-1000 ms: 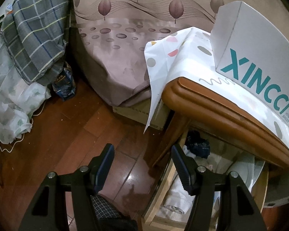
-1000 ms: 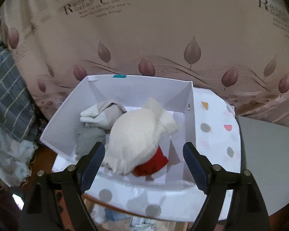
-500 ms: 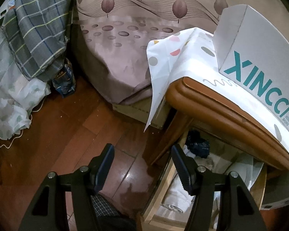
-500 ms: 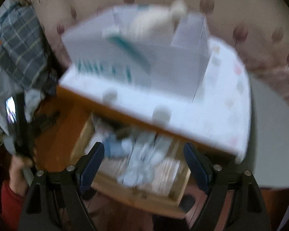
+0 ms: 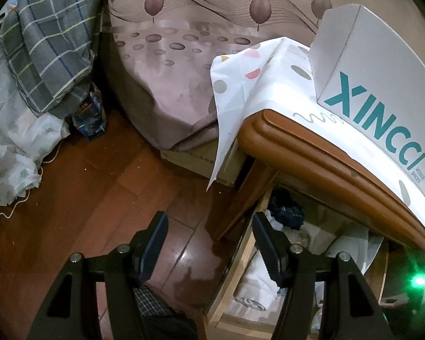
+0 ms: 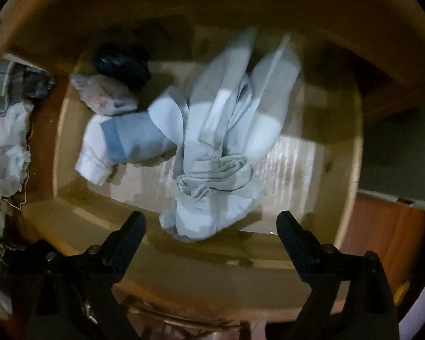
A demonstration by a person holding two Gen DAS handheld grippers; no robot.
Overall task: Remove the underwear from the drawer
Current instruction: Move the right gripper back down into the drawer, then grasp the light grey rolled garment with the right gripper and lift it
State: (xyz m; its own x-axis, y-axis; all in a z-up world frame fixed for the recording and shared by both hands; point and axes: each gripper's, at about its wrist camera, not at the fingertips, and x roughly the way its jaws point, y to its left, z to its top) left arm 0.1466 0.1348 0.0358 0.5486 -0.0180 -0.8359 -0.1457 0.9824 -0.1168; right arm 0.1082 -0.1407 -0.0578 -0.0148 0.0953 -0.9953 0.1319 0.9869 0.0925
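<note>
The open wooden drawer [image 6: 351, 153] fills the right wrist view. Inside it, at the middle, lies a big crumpled pale grey-white garment [image 6: 226, 153]; left of it sit a folded blue-and-white piece [image 6: 133, 138], a pinkish bundle [image 6: 104, 96] and a dark navy one [image 6: 121, 65]. The right gripper [image 6: 211, 228] hangs over the pale garment, its jaws just opened wider, nothing between them. The left gripper [image 5: 208, 233] stands part open and empty over the wood floor [image 5: 99, 198].

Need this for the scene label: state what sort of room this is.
Most likely a bedroom. A bed draped in a leaf-print cover fills the corner, a plaid quilt is heaped on bedding beside it, and an open wooden drawer holds folded clothes.
</note>
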